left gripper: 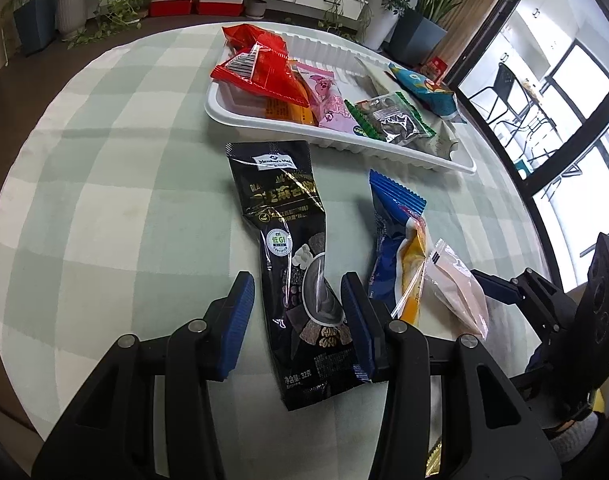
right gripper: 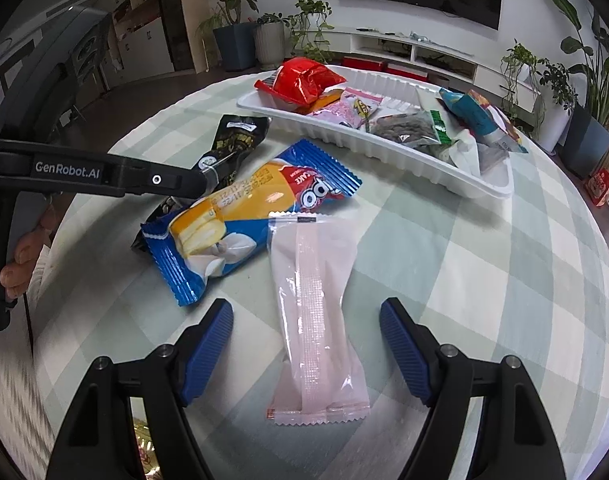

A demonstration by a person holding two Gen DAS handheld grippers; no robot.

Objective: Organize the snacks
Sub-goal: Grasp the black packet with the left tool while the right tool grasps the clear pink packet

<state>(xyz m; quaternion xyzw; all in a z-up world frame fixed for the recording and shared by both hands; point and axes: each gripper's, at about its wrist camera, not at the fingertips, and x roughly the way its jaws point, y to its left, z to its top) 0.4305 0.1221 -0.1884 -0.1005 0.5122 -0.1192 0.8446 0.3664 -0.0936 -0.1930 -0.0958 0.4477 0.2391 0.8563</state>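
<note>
The left tool (left gripper: pixel 296 300) stands spread astride the black packet (left gripper: pixel 292 264), which lies on the desk (left gripper: pixel 104 200) at 6 o'clock from the tray (left gripper: pixel 264 120). It should close squarely across the packet's width. The right tool (right gripper: pixel 306 344) is likewise spread, over the pink packet (right gripper: pixel 316 312).

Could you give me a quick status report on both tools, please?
Left tool open, straddling black packet. Right tool open, straddling pink packet. Nothing in the way.

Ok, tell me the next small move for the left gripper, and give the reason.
Probably close the left gripper on the black snack packet. Its open blue pads already flank the packet's lower half, which lies flat on the checked tablecloth, outside the white tray where other snacks sit. The right gripper is likewise open around the pale pink packet.
</note>
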